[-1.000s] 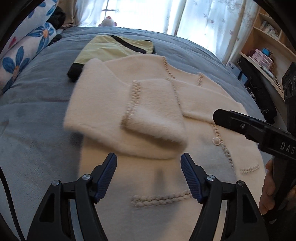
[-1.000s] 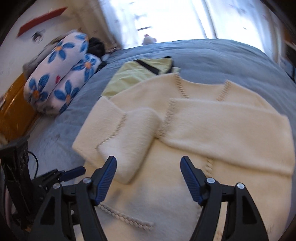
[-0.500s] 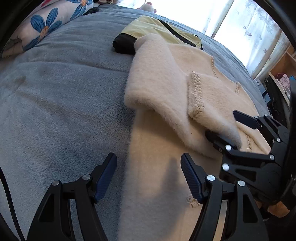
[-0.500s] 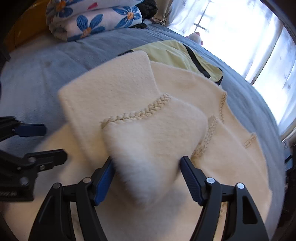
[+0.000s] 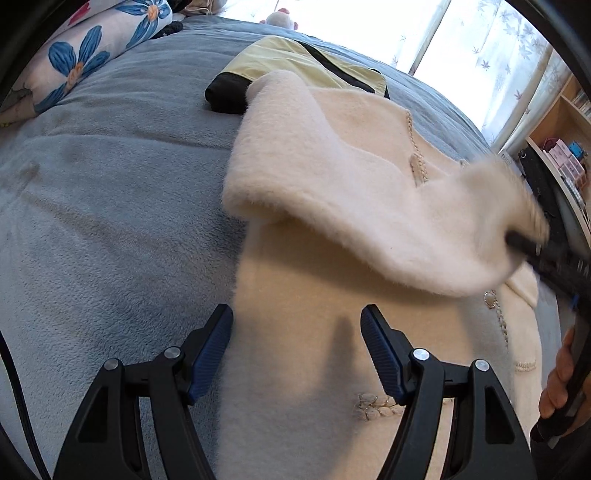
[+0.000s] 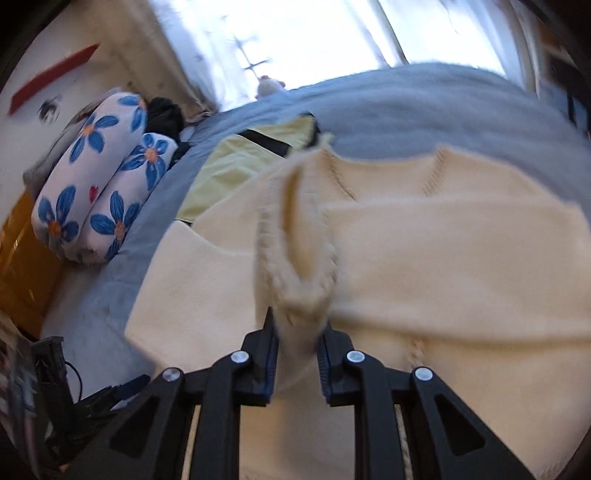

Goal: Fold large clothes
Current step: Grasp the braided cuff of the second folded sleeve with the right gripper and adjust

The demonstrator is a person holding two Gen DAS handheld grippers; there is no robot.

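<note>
The cream fuzzy cardigan [image 5: 332, 229] lies front-up on the grey bed blanket [image 5: 110, 206], filling the middle of both views. The right gripper [image 6: 297, 341] has its fingers nipped narrow on the cuff of one sleeve [image 6: 295, 258], which rises in a soft loop toward 12 o'clock. The left gripper [image 5: 295, 332] hovers low over the cardigan's side edge, fingers spread wide and holding nothing.

My judgement is that the step in hand is placing this sleeve across the chest. To do it well, carry the cuff flat and level, lay it square to the button line [image 5: 496, 317], and let the left gripper press the side edge so the thick pile does not drag.

Just beyond the collar at 12 o'clock, a yellow garment with black trim [image 5: 306, 66] touches the cardigan's shoulder and could get caught in the later folds. The flowered pillows [image 6: 96, 177] at 10 o'clock sit well apart. A small plush toy [image 5: 282, 18] rests by the window.
</note>
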